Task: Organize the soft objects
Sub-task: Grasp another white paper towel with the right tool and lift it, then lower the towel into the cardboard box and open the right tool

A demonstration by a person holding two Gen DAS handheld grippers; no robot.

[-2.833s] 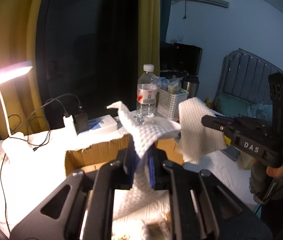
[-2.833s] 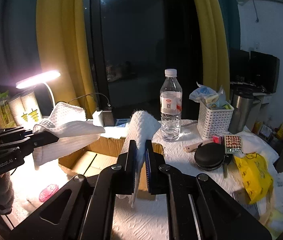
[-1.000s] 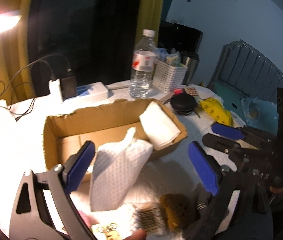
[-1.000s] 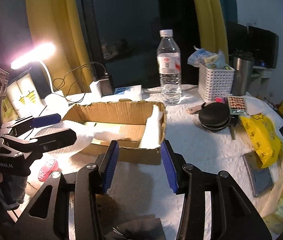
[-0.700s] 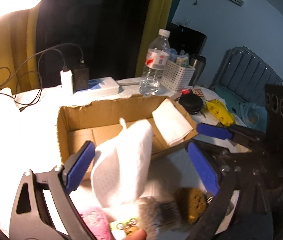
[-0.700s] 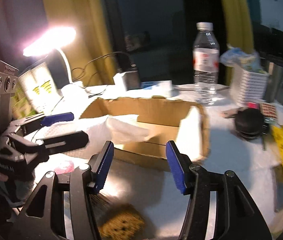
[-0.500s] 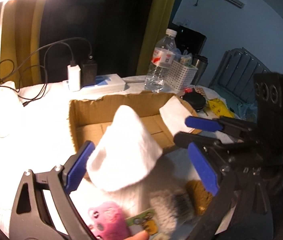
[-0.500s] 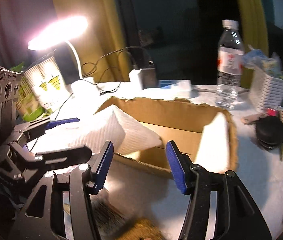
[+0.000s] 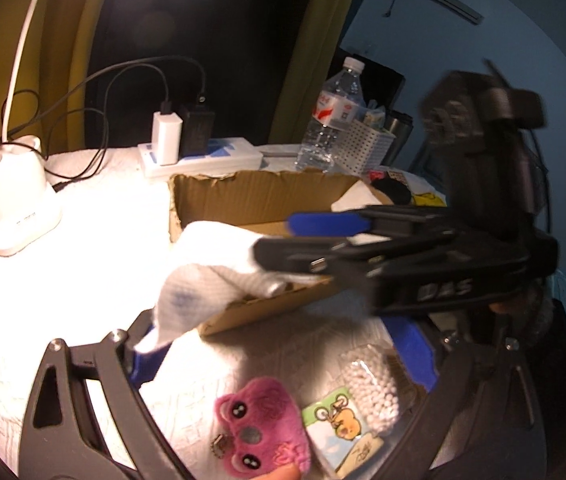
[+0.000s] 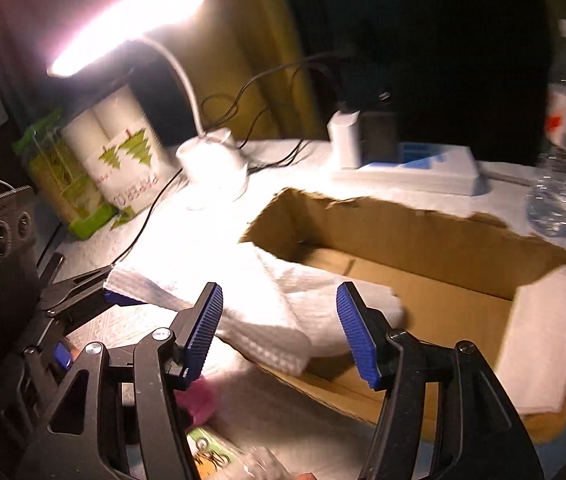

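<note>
A white paper towel (image 9: 211, 276) (image 10: 267, 300) drapes over the near left corner of an open cardboard box (image 9: 267, 200) (image 10: 443, 264). It rests on the blue pad of my left gripper (image 9: 283, 356), which is open. My right gripper (image 10: 279, 332) is open, its fingers either side of the towel over the box corner; it crosses the left wrist view (image 9: 323, 240). A second folded white towel (image 10: 539, 336) (image 9: 355, 200) leans against the box's right end. A pink plush toy (image 9: 263, 432) lies on the table near me.
A lit desk lamp with a white base (image 9: 15, 200) (image 10: 215, 164) stands at the left. A power strip with chargers (image 9: 199, 152), a water bottle (image 9: 331, 120) and a white basket (image 9: 367, 148) stand behind the box. A cartoon card (image 9: 343, 420) and a bag of white beads (image 9: 371, 384) lie by the plush.
Both grippers let go of their towels; one stands in the box, the other flopped over its near corner. The right gripper has swung left over that towel.
</note>
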